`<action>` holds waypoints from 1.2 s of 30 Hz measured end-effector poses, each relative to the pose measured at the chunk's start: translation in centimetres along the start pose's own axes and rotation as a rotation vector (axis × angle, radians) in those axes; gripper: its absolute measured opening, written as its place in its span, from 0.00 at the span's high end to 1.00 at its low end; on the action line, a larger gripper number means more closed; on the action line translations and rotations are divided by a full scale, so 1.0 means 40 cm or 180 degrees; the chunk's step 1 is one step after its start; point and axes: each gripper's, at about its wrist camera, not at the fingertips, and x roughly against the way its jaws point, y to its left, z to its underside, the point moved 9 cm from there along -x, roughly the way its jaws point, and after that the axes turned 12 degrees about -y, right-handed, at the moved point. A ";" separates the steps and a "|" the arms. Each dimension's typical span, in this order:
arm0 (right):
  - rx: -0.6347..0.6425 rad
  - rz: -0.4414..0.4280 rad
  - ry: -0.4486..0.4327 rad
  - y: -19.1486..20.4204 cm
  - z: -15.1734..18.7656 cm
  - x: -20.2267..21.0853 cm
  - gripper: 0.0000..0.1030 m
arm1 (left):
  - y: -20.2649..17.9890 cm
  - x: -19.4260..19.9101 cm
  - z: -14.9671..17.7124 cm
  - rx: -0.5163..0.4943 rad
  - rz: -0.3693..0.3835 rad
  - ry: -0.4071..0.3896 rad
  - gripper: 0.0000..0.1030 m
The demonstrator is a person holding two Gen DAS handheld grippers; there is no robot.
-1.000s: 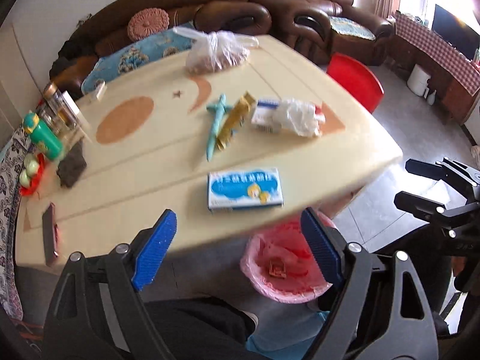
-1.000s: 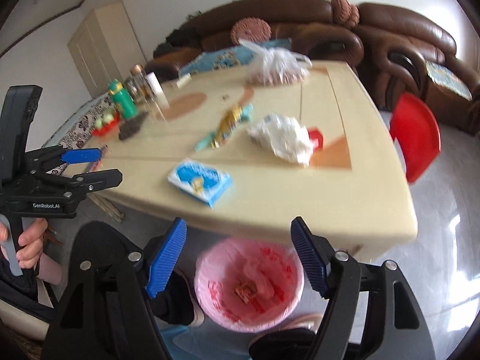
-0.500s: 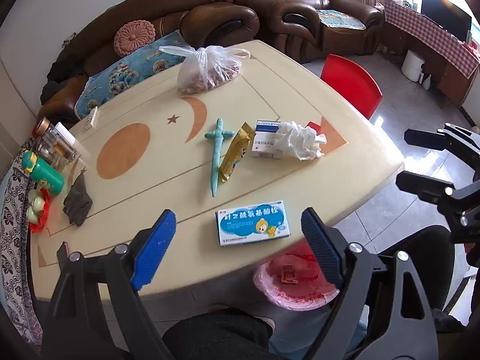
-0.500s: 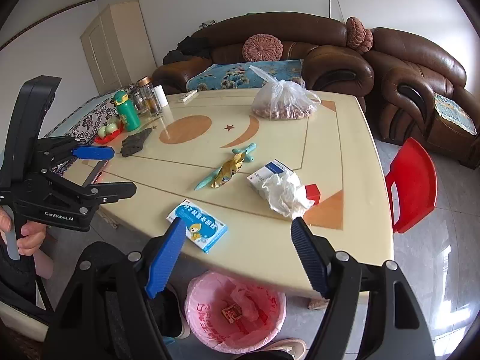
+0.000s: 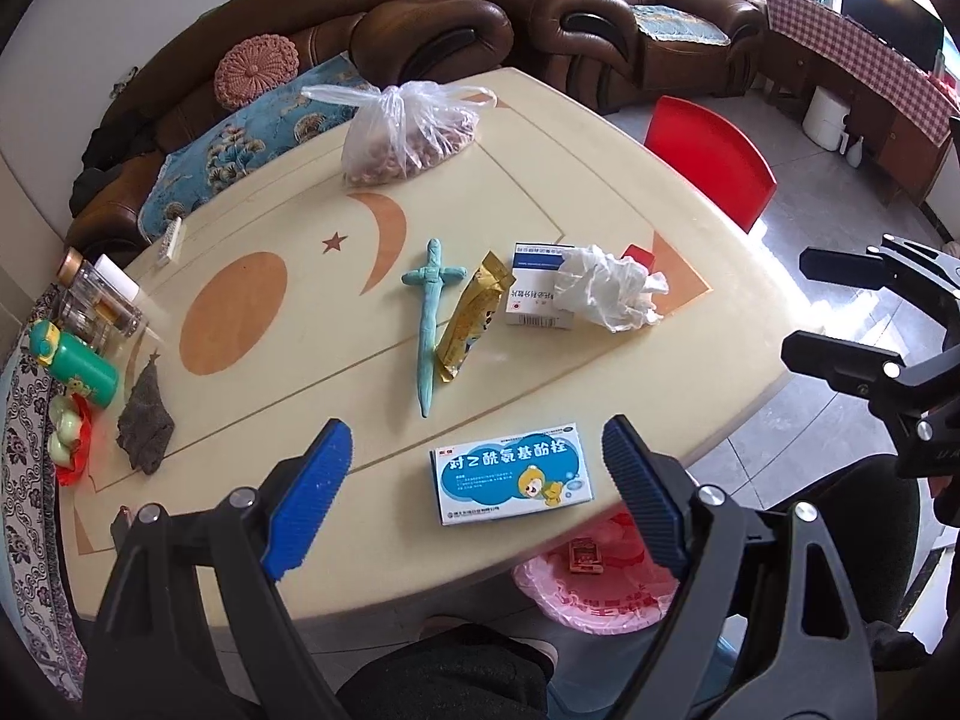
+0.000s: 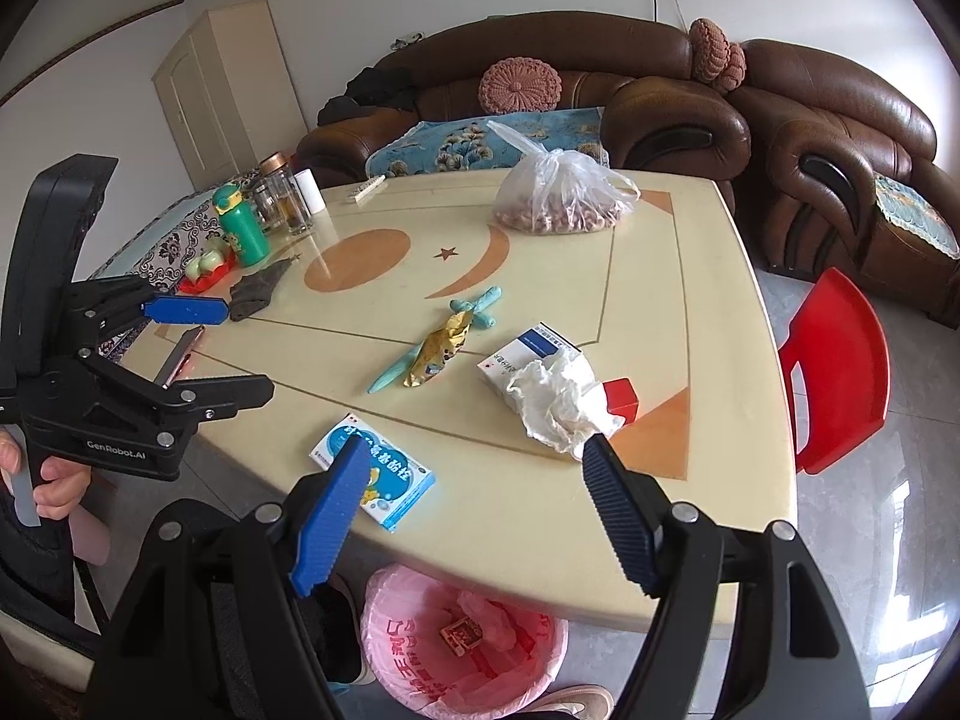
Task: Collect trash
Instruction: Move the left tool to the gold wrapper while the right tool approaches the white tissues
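A blue medicine box [image 5: 512,472] lies at the near edge of the cream table [image 5: 270,396]; it also shows in the right wrist view [image 6: 384,483]. Farther in lie a gold wrapper [image 5: 471,315], a white-blue box [image 5: 531,294] and a crumpled tissue [image 5: 606,288] by a small red box [image 6: 621,399]. A pink-lined trash bin [image 6: 465,642] stands under the table edge. My left gripper [image 5: 477,498] is open and empty above the blue box. My right gripper [image 6: 468,516] is open and empty over the near edge.
A teal clay sword [image 5: 429,318], a plastic bag of nuts [image 5: 405,135], a grey cloth [image 5: 147,420], a green bottle [image 5: 75,366], jars [image 5: 99,300] and a phone [image 6: 180,354] are on the table. A red chair [image 6: 834,366] stands right. Brown sofas [image 6: 660,96] are behind.
Both grippers have risen and moved forward from below the table edge to above it. The blue box now lies between the left fingers in view. Both stay open.
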 end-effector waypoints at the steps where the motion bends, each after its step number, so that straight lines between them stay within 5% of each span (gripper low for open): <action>1: -0.0010 -0.0008 0.0012 -0.003 -0.001 -0.009 0.31 | 0.003 -0.009 0.001 0.0003 -0.0006 0.0017 0.19; 36: -0.0019 -0.0192 0.0503 -0.125 0.051 -0.312 0.31 | -0.016 -0.394 -0.025 -0.0336 0.0344 0.0265 0.19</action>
